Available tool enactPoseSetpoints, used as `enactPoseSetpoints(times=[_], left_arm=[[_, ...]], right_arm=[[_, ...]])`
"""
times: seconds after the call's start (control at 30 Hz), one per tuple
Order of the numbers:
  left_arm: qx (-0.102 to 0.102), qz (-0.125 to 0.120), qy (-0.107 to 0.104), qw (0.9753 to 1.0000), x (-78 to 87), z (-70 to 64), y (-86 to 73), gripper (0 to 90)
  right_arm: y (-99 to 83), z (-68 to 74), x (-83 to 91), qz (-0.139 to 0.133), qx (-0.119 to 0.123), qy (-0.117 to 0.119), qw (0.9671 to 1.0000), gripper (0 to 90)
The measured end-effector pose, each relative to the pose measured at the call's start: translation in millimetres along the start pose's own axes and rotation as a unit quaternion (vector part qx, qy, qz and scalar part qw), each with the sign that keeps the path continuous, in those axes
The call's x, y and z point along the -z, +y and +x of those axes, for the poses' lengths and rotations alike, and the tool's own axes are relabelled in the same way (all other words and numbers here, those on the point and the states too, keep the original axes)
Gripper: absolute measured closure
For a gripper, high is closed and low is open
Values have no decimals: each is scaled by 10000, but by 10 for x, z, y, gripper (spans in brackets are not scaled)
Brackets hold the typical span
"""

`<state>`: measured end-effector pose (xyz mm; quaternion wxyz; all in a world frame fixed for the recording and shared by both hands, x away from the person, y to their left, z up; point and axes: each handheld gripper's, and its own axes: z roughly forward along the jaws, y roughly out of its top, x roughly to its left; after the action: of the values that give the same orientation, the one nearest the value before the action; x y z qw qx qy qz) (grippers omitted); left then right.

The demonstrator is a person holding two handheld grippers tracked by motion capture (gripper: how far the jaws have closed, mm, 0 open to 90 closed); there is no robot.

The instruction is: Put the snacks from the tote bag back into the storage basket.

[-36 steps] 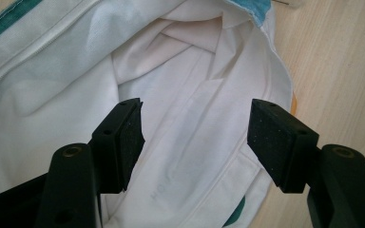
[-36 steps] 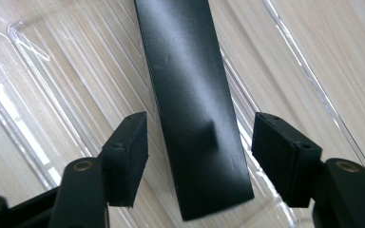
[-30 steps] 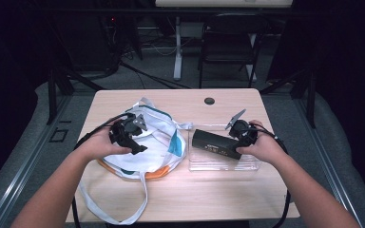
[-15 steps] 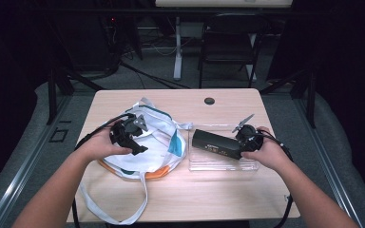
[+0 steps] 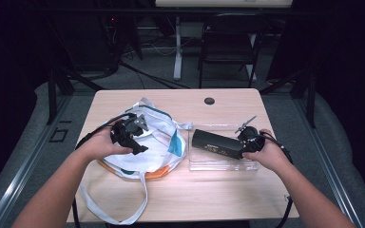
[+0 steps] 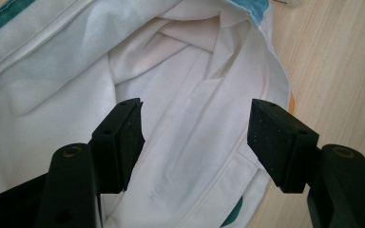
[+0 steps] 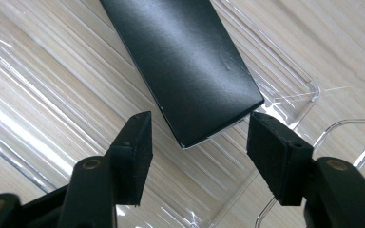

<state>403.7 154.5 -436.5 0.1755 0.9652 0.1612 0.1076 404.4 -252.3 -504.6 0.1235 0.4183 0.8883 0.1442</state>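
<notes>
Left gripper [image 5: 132,137]: positioned over the bag [image 5: 159,142] on the left half of the table [image 5: 228,102]. In the left gripper view its jaws stand wide apart with nothing between them; the gripper [image 6: 195,137] is released. White fabric of the bag [image 6: 76,80] lies beyond the pads [image 6: 128,137], with folds running toward the bag's opening at the far side. A teal band crosses the fabric at the upper left of that view, and a strip of orange shows at the bag's edge beside the bare wood.

Bag: white with teal and orange trim. It lies flat on the table, left of the tray [image 5: 218,161]. One strap [image 5: 138,209] loops toward the near edge of the table; another lies at the far side of the bag.

Right gripper [image 5: 246,142]: positioned at the right end of the box [image 5: 216,143], which lies in the clear tray on the right half of the table. In the right gripper view the jaws are spread apart, one on each side of the near end of the box [image 7: 190,61]. The pads [image 7: 278,156] do not touch it; the gripper [image 7: 197,156] is released.

Box: long, black, matte. It lies flat in the tray [image 7: 38,118], its length running left to right across the table.

A dark round fitting [image 5: 209,100] sits in the tabletop near the far edge, well apart from both grippers.
</notes>
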Motion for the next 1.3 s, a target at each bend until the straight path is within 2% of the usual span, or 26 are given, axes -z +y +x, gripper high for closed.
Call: enactPoseSetpoints(times=[0.13, 0.2, 0.33, 0.4, 0.5, 0.53, 0.57, 0.6, 0.67, 0.77, 0.8, 0.83, 0.87, 0.9, 0.93, 1.0, 1.07, 1.13, 1.3], left_arm=[[33, -1, 14, 10000, 4, 8, -19, 365], [32, 1, 23, 10000, 4, 13, -23, 365], [13, -4, 23, 10000, 2, 13, -22, 365], [10, 7, 23, 10000, 3, 14, -21, 365], [11, 2, 10, 10000, 5, 10, -24, 365], [1, -15, 10, 10000, 7, 7, -26, 365], [-4, -24, 11, 10000, 9, 5, -27, 365], [-6, -33, 15, 10000, 11, 5, -29, 365], [12, -22, 6, 10000, 14, 8, -36, 365], [17, -7, 10, 10000, 13, 11, -45, 365], [15, -4, 22, 10000, 13, 11, -48, 365], [15, -14, 18, 10000, 12, 12, -51, 365], [17, -19, 15, 10000, 12, 12, -53, 365], [16, -23, 11, 10000, 12, 11, -54, 365], [9, -30, 5, 10000, 9, 9, -55, 365], [11, -43, -7, 10000, 7, 7, -54, 365], [12, -48, -17, 10000, 3, 5, -54, 365], [8, -25, -18, 10000, -1, 4, -56, 365], [50, -22, -5, 10000, 0, 15, -76, 365]], right_arm=[[7, 1, 6, 77, 108, -47, 9999, 375], [-4, 11, -15, 26, 13, -9, 10000, 359], [-9, 8, -51, 177, 35, -87, 9998, 353], [-6, 6, -58, 204, 26, -26, 9998, 371], [-3, 21, -76, 80, -105, -17, 9999, 409], [16, 3, -55, 242, 12, -33, 9997, 416], [24, -3, -54, 269, 61, -65, 9996, 422], [21, 8, -73, 127, -44, -66, 9999, 425], [46, -7, -64, 204, 0, -52, 9998, 434], [72, -3, -80, 81, -89, -90, 9999, 439], [87, -16, -71, 131, -17, -123, 9998, 441], [92, -12, -85, -1, -92, -101, 9999, 443], [111, -24, -80, 46, -53, -86, 9999, 443], [114, -19, -92, -17, -86, -116, 9999, 443], [133, -35, -80, 120, 47, -140, 9998, 443], [156, -36, -121, 17, 10, -168, 9999, 441], [199, -67, -124, 99, 56, -152, 9998, 441], [219, -71, -142, -2, -26, -154, 9999, 445], [287, -119, -159, 32, -17, -183, 9998, 446]])
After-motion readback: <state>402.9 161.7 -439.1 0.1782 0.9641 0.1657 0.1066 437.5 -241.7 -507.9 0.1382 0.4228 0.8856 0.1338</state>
